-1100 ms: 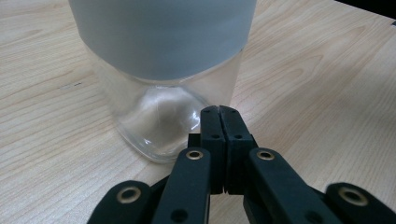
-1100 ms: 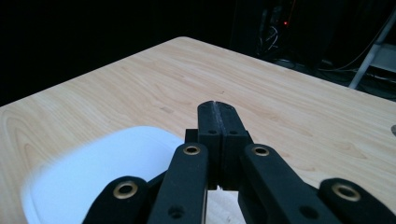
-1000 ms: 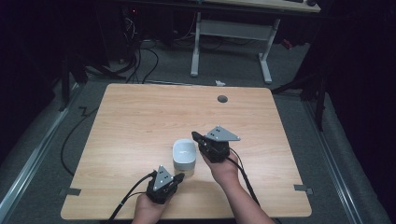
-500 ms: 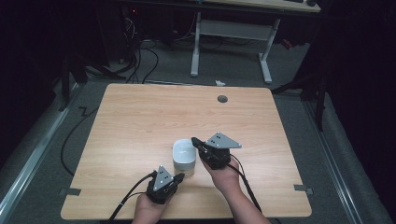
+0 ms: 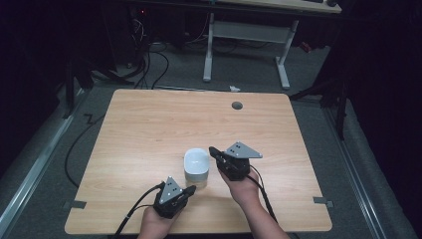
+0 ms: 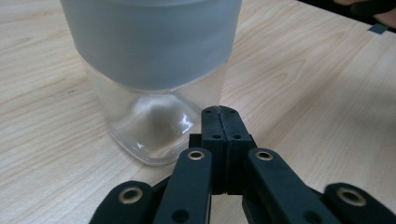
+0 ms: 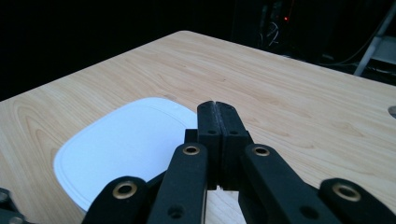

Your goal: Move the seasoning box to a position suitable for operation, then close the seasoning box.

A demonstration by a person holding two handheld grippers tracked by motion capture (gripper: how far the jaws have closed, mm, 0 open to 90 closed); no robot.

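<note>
Left gripper (image 6: pixel 219 109): jaws pressed flat together, holding nothing, tips low at the table just beside the base of the glass jar (image 6: pixel 154 84). Right gripper (image 7: pixel 217 105): jaws likewise closed and empty, raised level with the jar's white lid (image 7: pixel 123 147), tips at its edge; contact cannot be told. Jar, from the high view: a white rounded-square top (image 5: pixel 197 162) standing upright in the near middle of the wooden table (image 5: pixel 149 129), with the left gripper (image 5: pixel 190 189) just below it and the right gripper (image 5: pixel 213 150) just to its right. The left gripper view adds what the high view lacks: a frosted band around the upper body and a clear, thick glass bottom. The right gripper view adds the lid's flat, plain surface. The high view alone gives the hands (image 5: pixel 244 186), a trailing cable (image 5: pixel 137 209), the round grommet hole (image 5: pixel 237 105) at the table's far side, and a white desk frame (image 5: pixel 246 37) beyond.
</note>
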